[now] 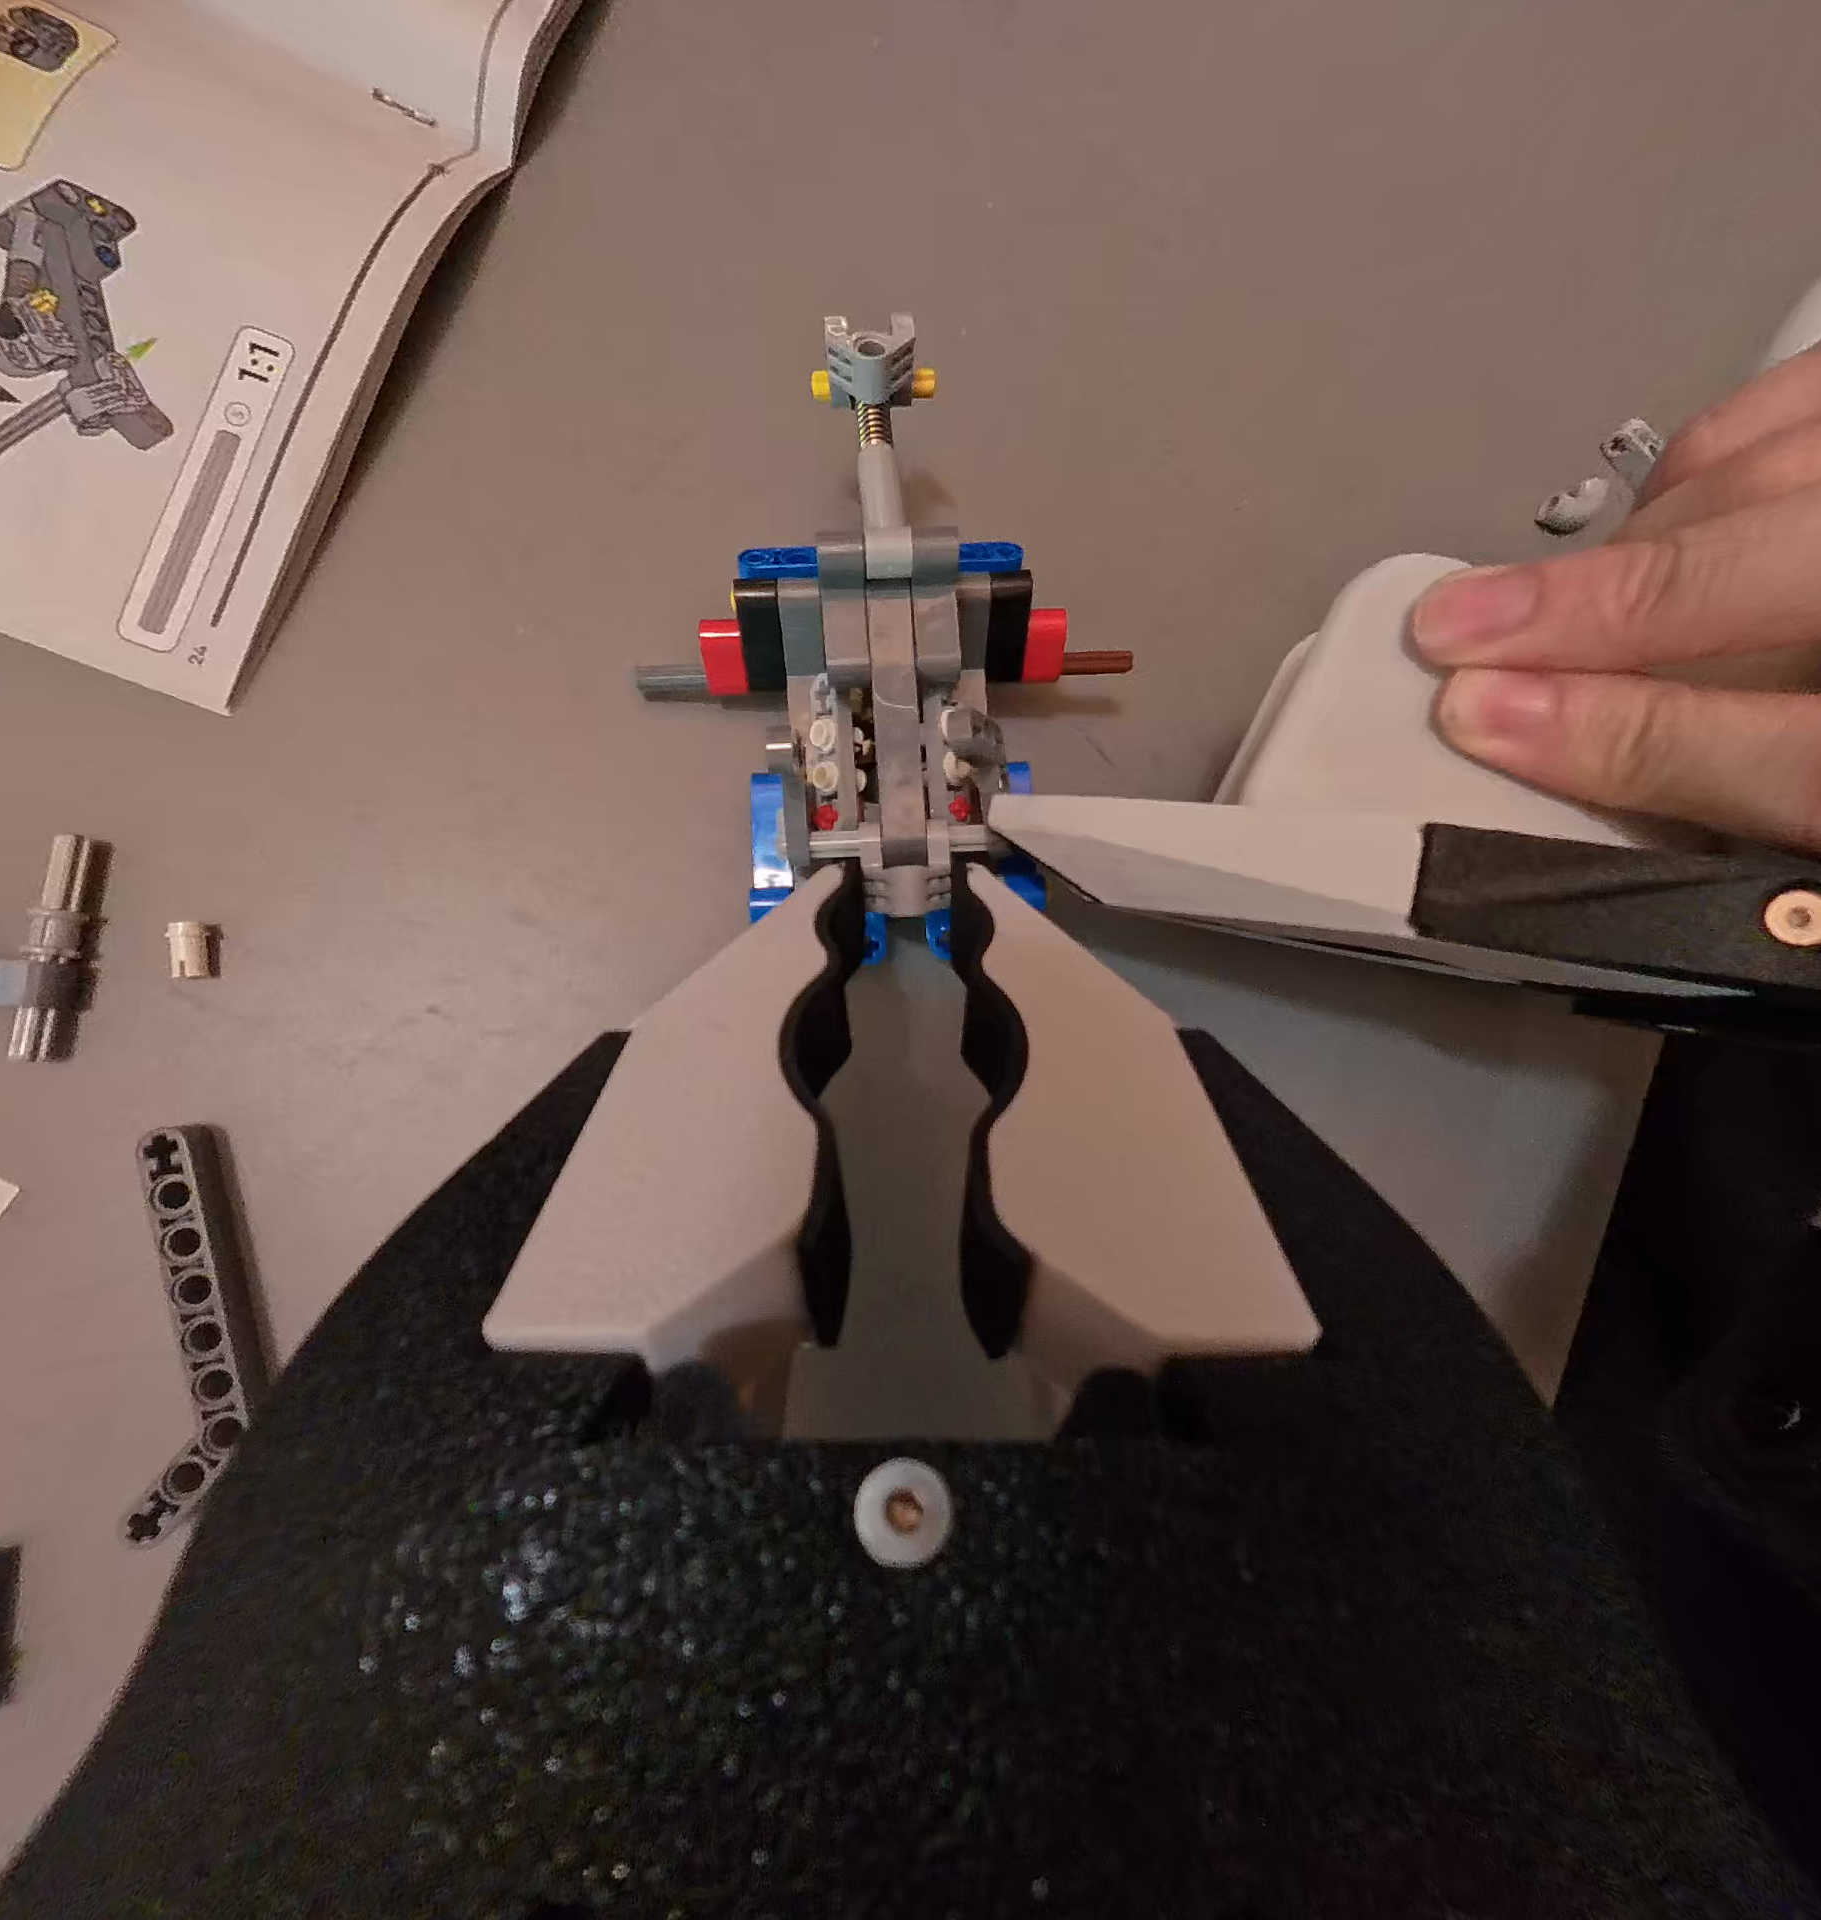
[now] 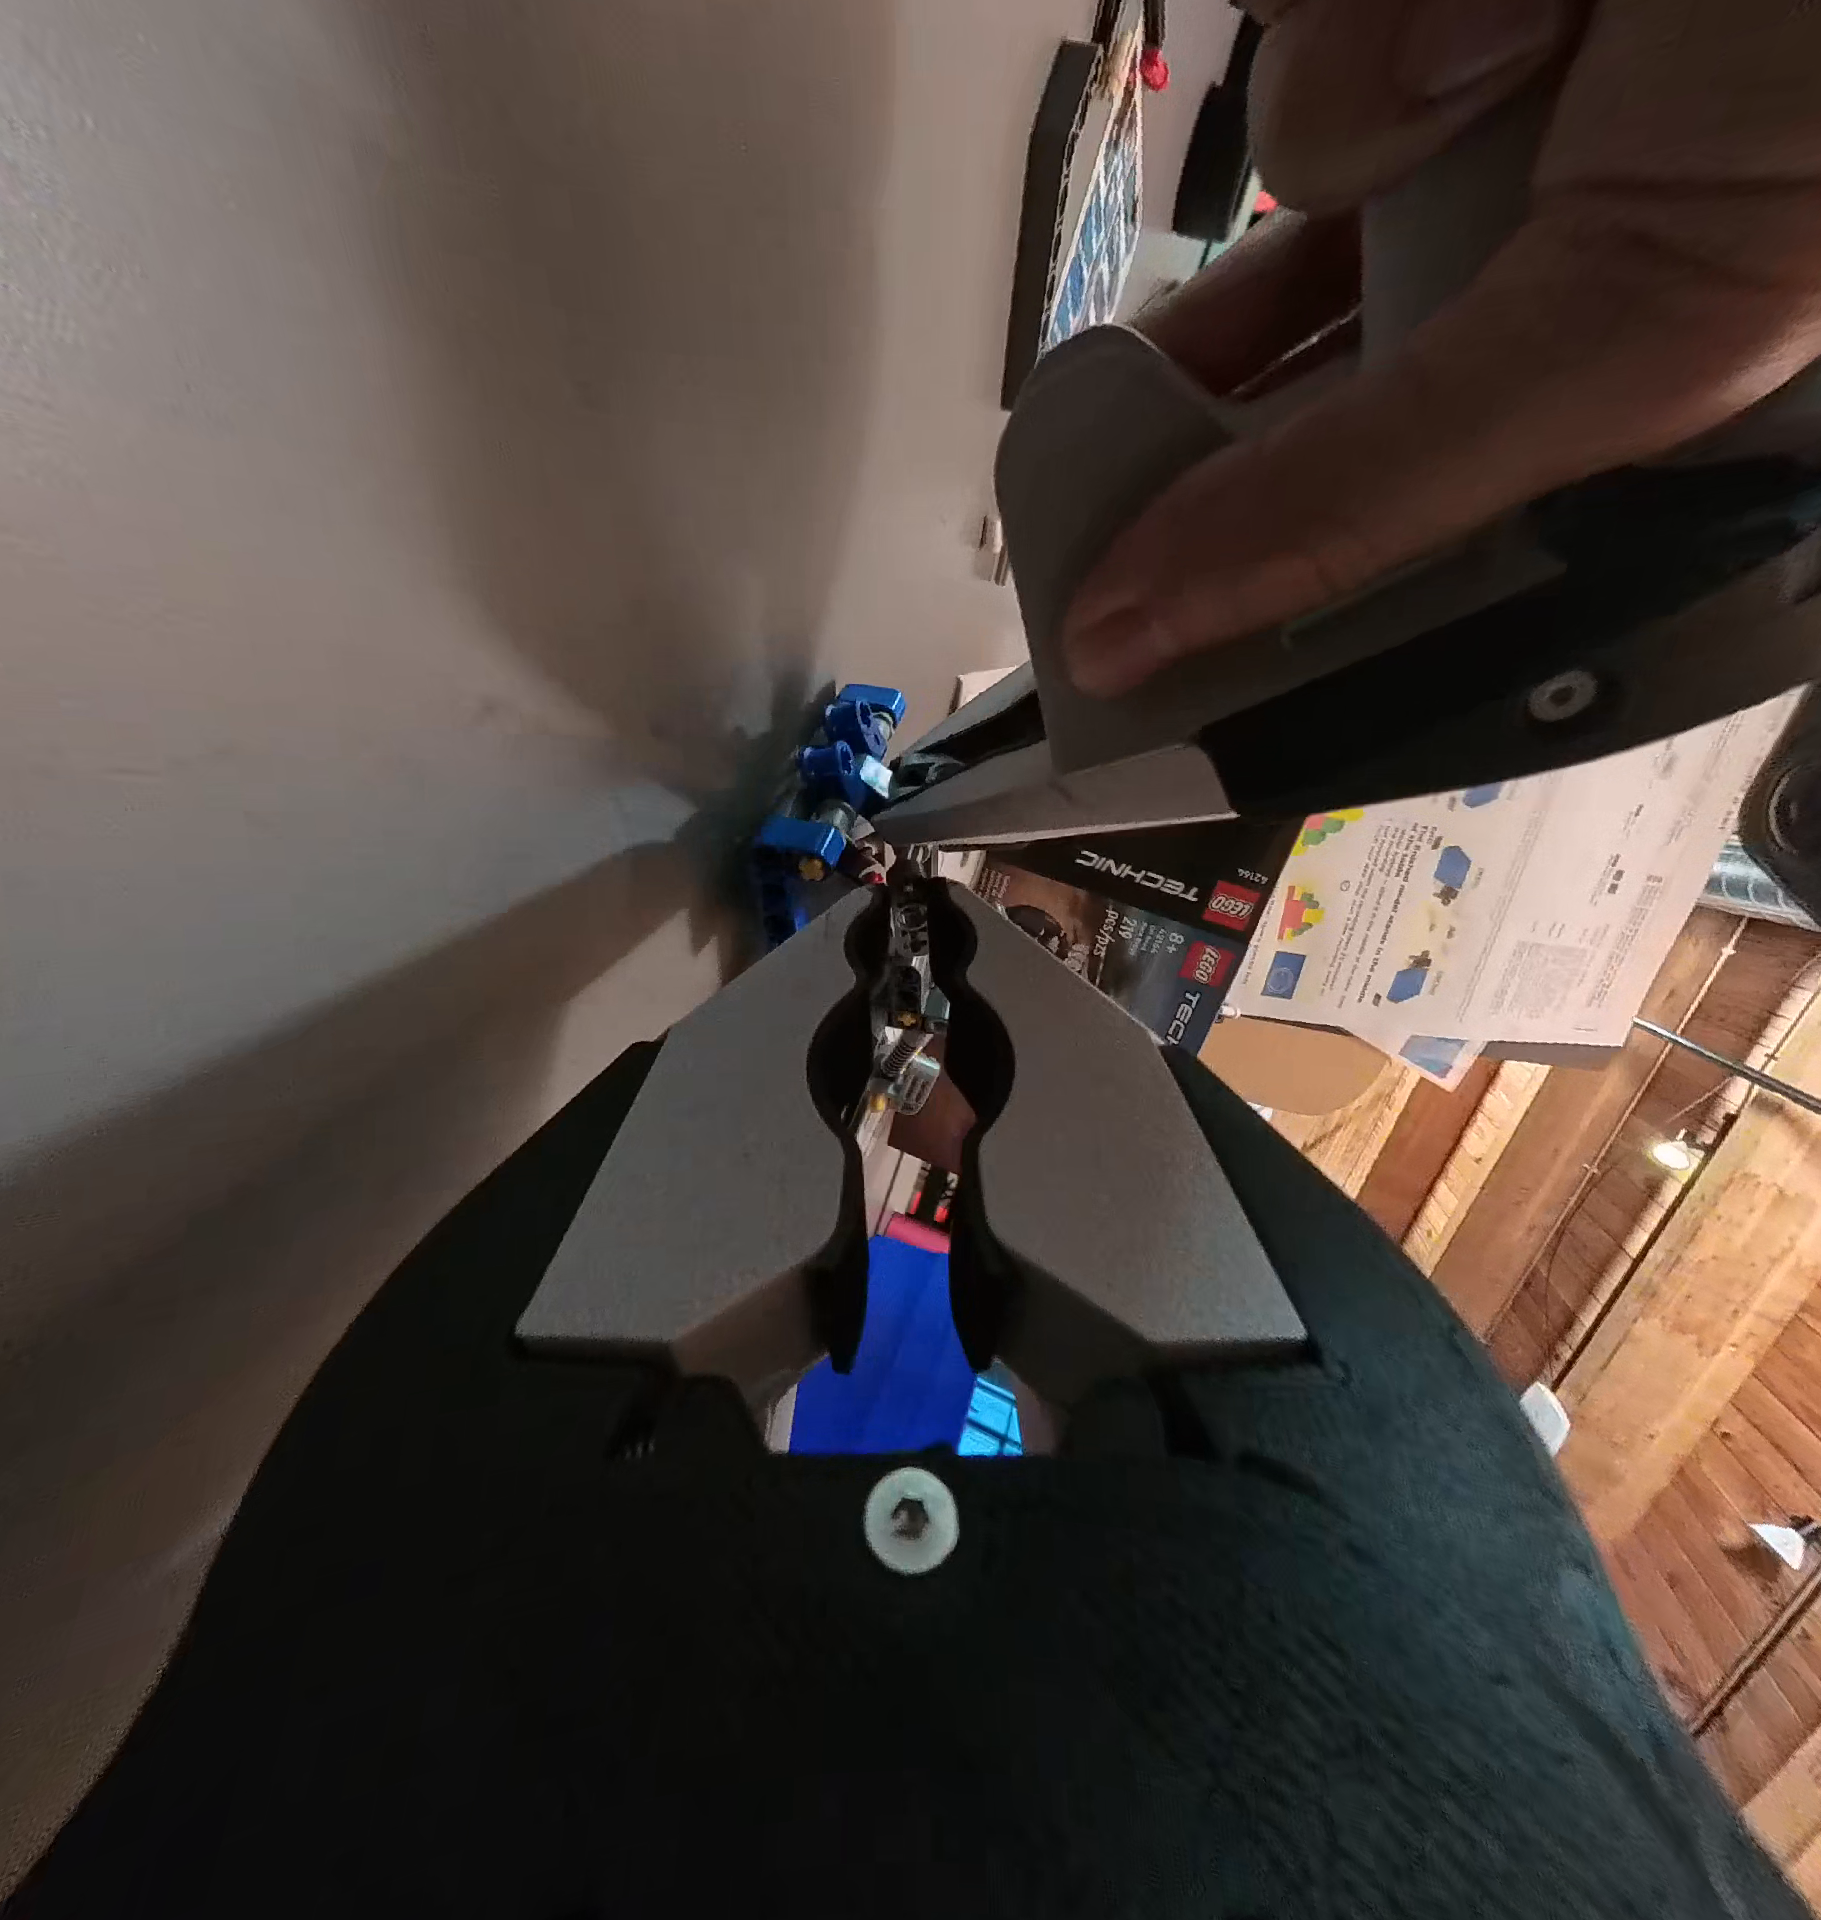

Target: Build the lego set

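Observation:
A small brick model (image 1: 890,644) of grey, blue, red and black parts with a spring strut lies on the grey table (image 1: 470,831). My left gripper (image 1: 903,883) is shut on the model's near grey end, with both pads pressed against it. My right gripper (image 1: 999,821) comes in from the right, held by a hand (image 1: 1664,644). Its closed tips sit on the end of the thin grey axle (image 1: 963,840) at the model's right side. In the right wrist view my right gripper (image 2: 906,894) is at the model's blue parts (image 2: 812,821), and the left gripper (image 2: 885,821) reaches in from the upper right.
An open instruction booklet (image 1: 210,312) lies at the far left. Loose parts lie at the left: a grey connector (image 1: 54,945), a small beige bush (image 1: 194,949) and a dark perforated beam (image 1: 194,1320). A toy box (image 2: 1176,935) and a leaflet (image 2: 1508,904) stand beyond the model. My left and right fingertips are right by each other. My left gripper's tips are some 12 cm from the small beige bush (image 1: 194,949).

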A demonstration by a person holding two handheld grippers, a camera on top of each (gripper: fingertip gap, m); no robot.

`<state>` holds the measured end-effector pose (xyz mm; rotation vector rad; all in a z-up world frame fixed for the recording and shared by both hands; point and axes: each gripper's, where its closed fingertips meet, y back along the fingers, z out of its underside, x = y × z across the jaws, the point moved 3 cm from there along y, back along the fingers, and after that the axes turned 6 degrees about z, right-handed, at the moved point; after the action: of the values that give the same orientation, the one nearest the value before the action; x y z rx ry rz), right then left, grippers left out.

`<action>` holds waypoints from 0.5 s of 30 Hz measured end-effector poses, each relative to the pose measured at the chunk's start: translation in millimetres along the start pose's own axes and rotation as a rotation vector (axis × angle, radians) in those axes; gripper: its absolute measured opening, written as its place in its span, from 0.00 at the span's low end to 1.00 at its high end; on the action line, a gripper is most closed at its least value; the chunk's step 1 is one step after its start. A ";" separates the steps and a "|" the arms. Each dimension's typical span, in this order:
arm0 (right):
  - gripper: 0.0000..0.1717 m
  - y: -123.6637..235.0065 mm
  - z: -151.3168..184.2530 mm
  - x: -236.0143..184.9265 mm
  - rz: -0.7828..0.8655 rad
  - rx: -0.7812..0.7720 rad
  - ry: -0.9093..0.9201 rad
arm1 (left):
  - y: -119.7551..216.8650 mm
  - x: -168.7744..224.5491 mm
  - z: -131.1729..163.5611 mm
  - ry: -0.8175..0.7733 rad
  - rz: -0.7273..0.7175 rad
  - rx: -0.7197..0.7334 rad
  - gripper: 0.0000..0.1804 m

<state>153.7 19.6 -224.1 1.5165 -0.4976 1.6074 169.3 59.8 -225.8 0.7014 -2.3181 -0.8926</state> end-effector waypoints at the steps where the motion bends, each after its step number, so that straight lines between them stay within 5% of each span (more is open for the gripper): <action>1: 0.02 0.0 0.0 0.1 -0.006 0.004 -0.007 | 0.0 -0.1 0.1 -0.006 -0.003 -0.002 0.07; 11: 0.02 0.8 14.0 2.0 -0.049 0.107 -0.274 | -1.7 -0.3 -0.9 -0.001 0.015 0.019 0.07; 15: 0.03 30.4 12.1 -5.9 -0.275 0.169 -0.481 | -1.6 -1.1 -0.4 -0.010 0.012 0.015 0.07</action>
<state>136.7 -8.6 -219.6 2.0166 -0.3941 1.0922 170.8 59.3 -227.0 0.6903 -2.3378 -0.8759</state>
